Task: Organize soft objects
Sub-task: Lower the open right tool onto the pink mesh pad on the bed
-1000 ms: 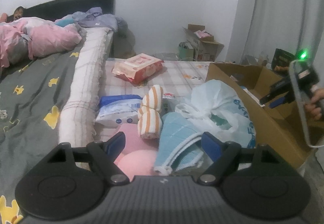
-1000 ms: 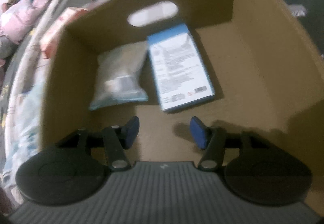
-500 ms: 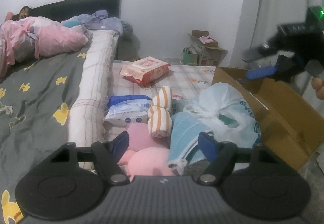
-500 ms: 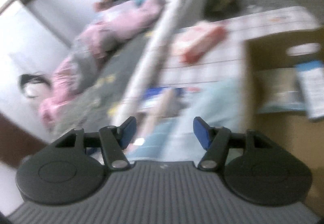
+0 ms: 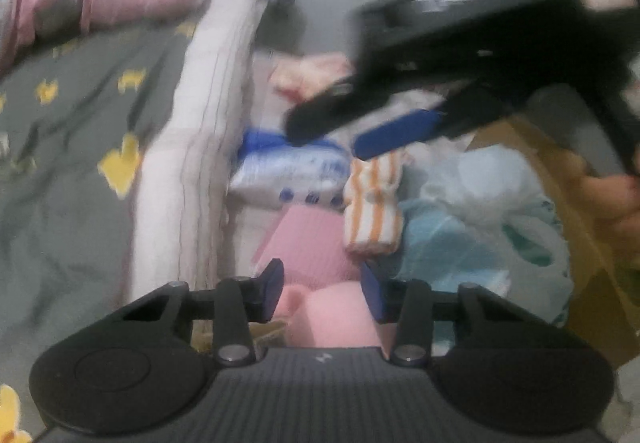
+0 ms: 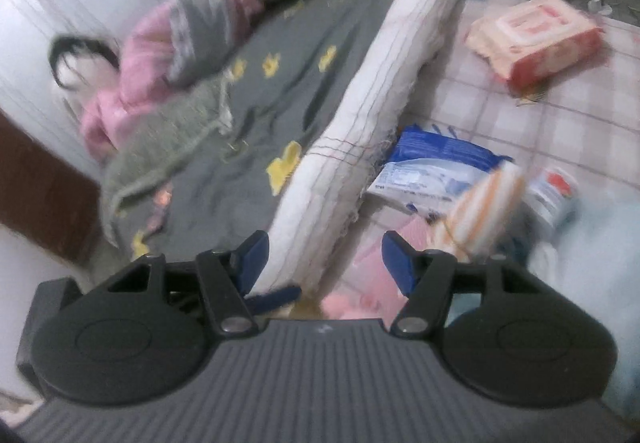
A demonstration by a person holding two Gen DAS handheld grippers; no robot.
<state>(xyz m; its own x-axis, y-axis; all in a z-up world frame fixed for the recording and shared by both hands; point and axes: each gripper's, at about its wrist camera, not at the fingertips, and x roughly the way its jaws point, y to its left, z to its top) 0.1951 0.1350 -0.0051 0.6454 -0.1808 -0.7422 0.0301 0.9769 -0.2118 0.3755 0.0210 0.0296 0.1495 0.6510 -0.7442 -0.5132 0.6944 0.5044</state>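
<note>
Checked mat [image 6: 560,115] is crowded; striped roll [image 5: 372,211] is overhung by right gripper [image 5: 340,131], jaws apart; left gripper [image 5: 322,289], just narrowed, flanks pink cushion [image 5: 340,317], grip unclear.

In the left wrist view, the rolled towel [image 5: 374,215] is lying at centre. The wipes packet [image 5: 288,171] is sitting at its 10 o'clock, the plastic bag [image 5: 496,195] at 3 o'clock, the cardboard box [image 5: 592,267] beyond, and the bed [image 5: 80,147] is stretching away at 9 o'clock.
</note>
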